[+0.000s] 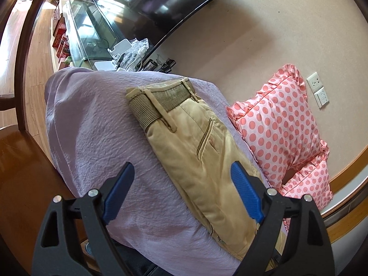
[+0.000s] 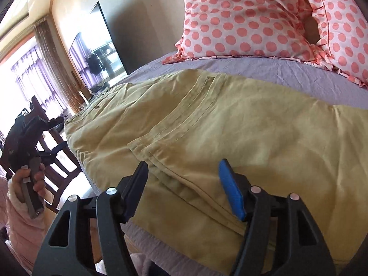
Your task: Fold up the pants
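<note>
Khaki pants (image 1: pixel 202 154) lie folded lengthwise on a lilac bedsheet (image 1: pixel 96 124), waistband at the far end. My left gripper (image 1: pixel 184 179) is open and empty, hovering above the pants' near part. In the right wrist view the pants (image 2: pixel 207 124) spread across the bed, with a back pocket and seams showing. My right gripper (image 2: pixel 184 174) is open and empty, just above the pants' near edge. The left gripper (image 2: pixel 30 135) also shows there at far left, held in a hand off the bed's side.
Pink polka-dot pillows (image 1: pixel 280 124) lie beside the pants against the wall; they also show in the right wrist view (image 2: pixel 248 20). A television (image 1: pixel 161 2) and a glass cabinet (image 1: pixel 87 32) stand beyond the bed's end. A wooden chair (image 2: pixel 57 158) stands by the bed.
</note>
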{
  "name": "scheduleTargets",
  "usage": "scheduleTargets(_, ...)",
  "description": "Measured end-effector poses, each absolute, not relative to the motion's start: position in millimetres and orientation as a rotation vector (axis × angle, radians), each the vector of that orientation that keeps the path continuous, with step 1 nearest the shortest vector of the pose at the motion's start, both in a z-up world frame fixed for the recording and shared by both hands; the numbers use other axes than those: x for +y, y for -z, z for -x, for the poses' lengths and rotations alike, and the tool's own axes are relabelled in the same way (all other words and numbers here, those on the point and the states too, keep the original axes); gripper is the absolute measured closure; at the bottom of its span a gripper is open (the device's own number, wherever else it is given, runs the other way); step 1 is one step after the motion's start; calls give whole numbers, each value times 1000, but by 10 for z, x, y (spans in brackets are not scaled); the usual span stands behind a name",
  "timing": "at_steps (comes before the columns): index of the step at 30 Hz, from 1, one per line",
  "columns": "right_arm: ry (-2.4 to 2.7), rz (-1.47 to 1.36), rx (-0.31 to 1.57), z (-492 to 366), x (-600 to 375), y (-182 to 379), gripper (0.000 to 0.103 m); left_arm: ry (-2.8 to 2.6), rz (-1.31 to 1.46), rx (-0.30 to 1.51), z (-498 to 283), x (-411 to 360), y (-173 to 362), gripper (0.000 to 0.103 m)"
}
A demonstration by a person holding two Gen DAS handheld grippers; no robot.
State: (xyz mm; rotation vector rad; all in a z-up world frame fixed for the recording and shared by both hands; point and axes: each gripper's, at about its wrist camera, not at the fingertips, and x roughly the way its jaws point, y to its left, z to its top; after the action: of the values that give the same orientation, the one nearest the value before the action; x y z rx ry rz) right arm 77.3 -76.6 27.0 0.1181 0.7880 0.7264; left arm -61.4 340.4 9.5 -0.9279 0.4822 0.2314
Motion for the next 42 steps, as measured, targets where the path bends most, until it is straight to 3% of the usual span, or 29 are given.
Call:
scheduleTargets(5, -739, -158, 784, -772, -797, -272, 36, -269, 923, 501, 465, 3454, -156, 13)
scheduleTargets(21, -769, -188, 763, -714, -781, -253, 33, -167, 1106, 492, 261, 3542, -122, 14)
scheduleTargets(22, -772, -191, 757, -705, -783, -252, 33, -173, 1130, 483, 254, 3556, -111, 16)
scheduleTargets(23, -777, -197, 752, -695, -792, -252, 33, -180, 1151, 474, 247, 3560, -95, 25)
scheduleTargets(24, -784, -208, 745, -684, -812, -256, 33, -191, 1163, 469, 234, 3555, -79, 45)
scheduleTargets(25, -790, -219, 739, -673, -842, -266, 33, -206, 1156, 469, 211, 3539, -74, 57)
scheduleTargets(27, -796, -246, 722, -656, -921, -294, 33, -259, 1066, 476, 156, 3469, -142, 92)
scheduleTargets(35, -713, -325, 650, -609, -1519, -396, 33, -173, 536, 405, -235, 2539, -1096, 97)
scheduleTargets(39, -575, -430, 598, -583, -2116, -424, 33, 120, 270, 391, -507, 1360, -1524, 98)
scheduleTargets(42, -450, -502, 559, -543, -2586, -440, 33, 406, 128, 436, -540, 387, -1493, 98)
